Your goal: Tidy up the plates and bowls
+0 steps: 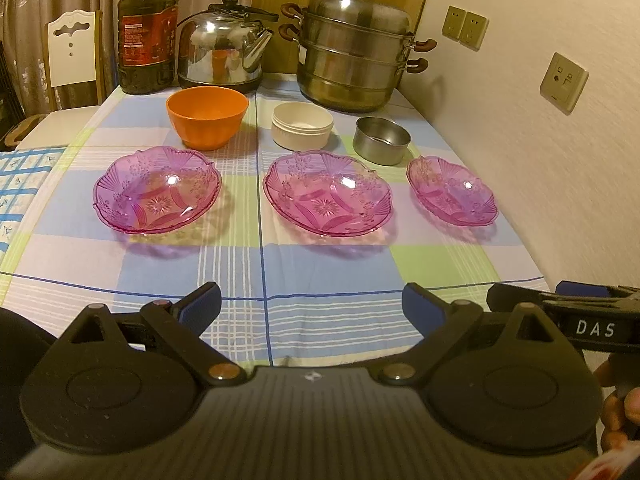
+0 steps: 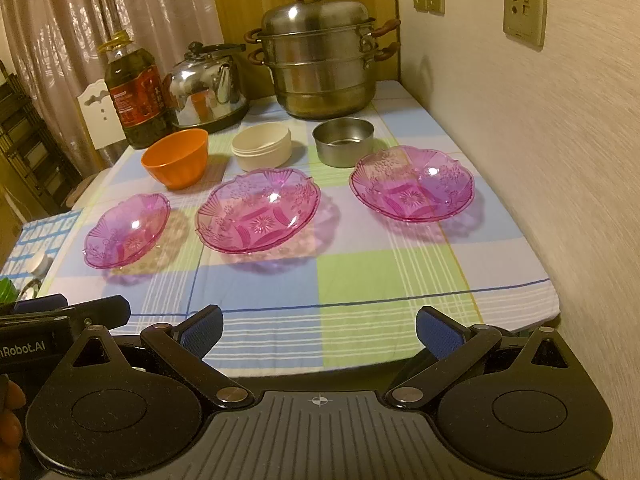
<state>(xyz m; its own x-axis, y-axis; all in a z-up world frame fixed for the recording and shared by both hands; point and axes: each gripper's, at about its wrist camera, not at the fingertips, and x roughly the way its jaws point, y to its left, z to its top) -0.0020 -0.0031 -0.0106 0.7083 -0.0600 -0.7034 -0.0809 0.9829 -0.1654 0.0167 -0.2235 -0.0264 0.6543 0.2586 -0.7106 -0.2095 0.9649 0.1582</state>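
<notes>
Nothing stacked yet: three pink plates and three bowls sit apart on the bench; both grippers' jaws apart, empty

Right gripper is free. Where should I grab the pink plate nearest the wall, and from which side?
Take the pink plate nearest the wall by its near rim, coming in low from the front with the right gripper, whose jaws stand open. The scalloped rim flares up and outward off the tablecloth, so one jaw can probably slip under it. The steel bowl stands close behind, crowding the far edge.
</notes>
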